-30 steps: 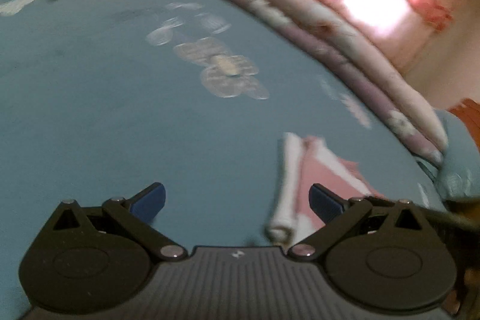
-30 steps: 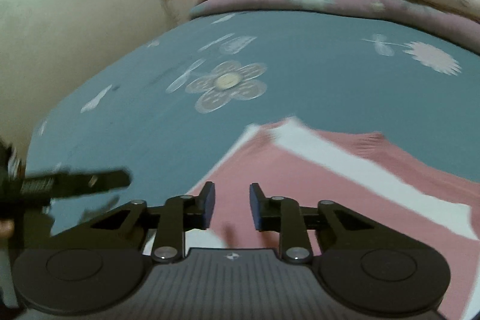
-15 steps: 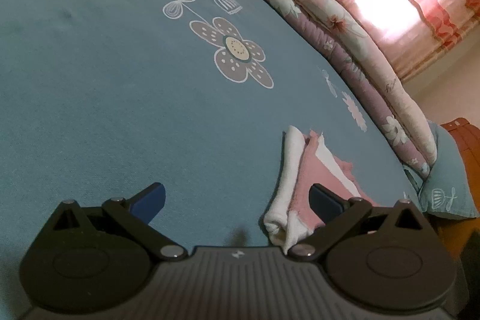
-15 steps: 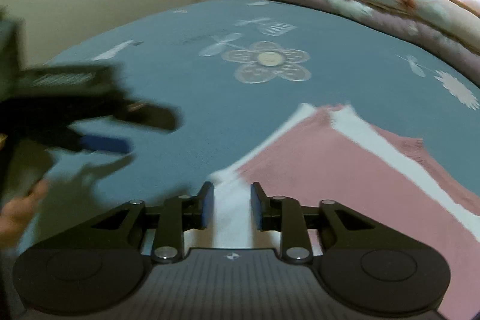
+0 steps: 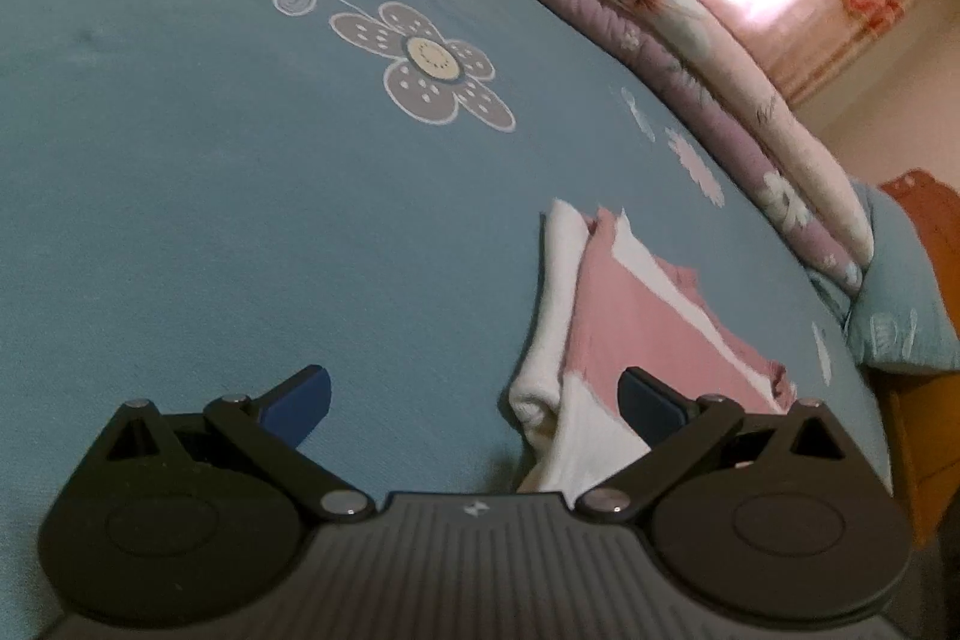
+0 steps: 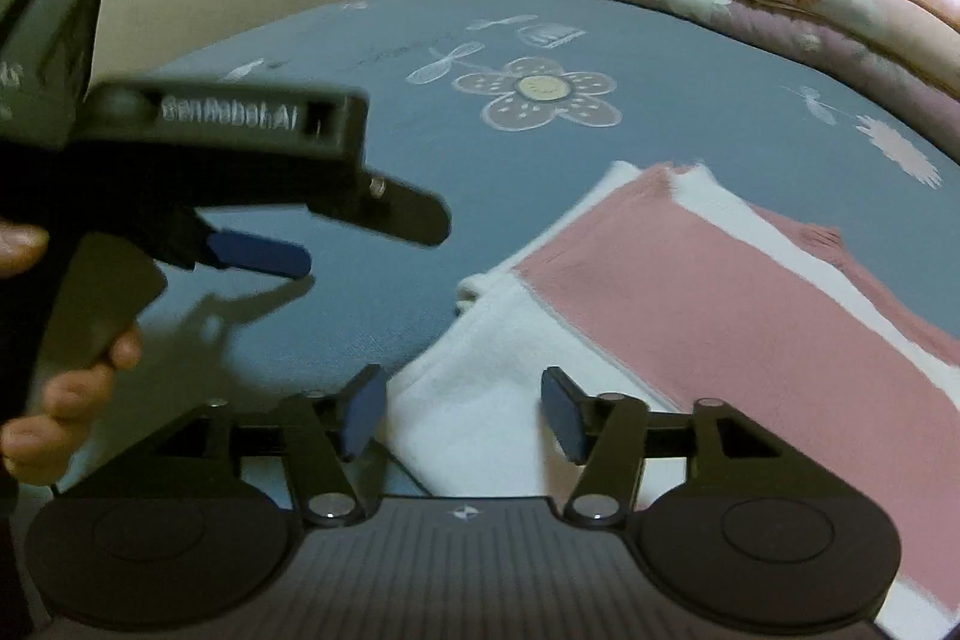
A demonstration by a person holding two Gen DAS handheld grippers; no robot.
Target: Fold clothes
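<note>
right gripper (image 6: 459, 415) just spread, over white hem, released to leave fold flat | left gripper (image 5: 474, 400) wide, empty (standing by) | folded garment (image 6: 690, 292) on bedsheet (image 6: 660, 40), 2 o'clock

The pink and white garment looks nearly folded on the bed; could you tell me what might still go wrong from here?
1. The right gripper has just been opening over the garment's white corner; once let go, that fold could spring apart.
2. The left gripper hangs open beside the garment's edge; a careless pass could drag it.
3. The soft bed sheet may wrinkle underneath.
</note>
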